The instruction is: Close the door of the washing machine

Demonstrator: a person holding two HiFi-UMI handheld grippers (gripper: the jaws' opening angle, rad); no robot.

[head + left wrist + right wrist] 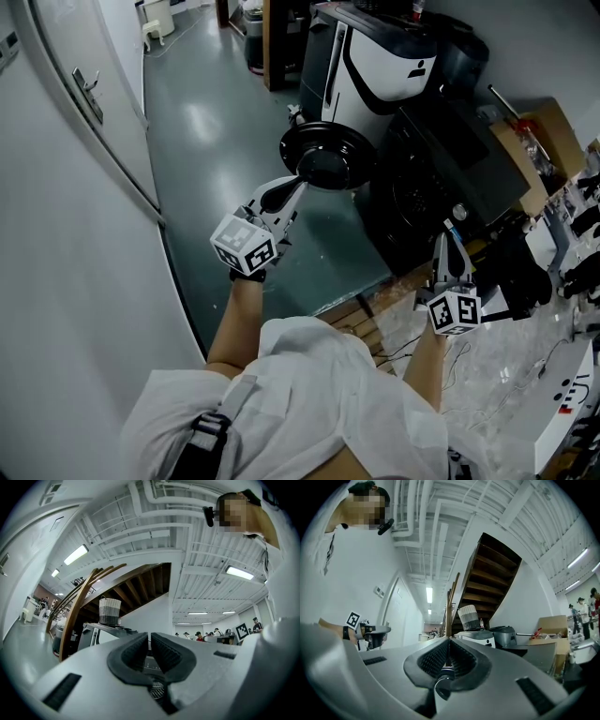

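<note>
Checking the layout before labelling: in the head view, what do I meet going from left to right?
door handle → left tool → open round washing machine door → right tool → cardboard box

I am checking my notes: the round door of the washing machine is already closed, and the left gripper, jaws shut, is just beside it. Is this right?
Not quite: the head view shows the round door of the washing machine standing open, not closed. The left gripper, jaws shut, is just beside it.
</note>
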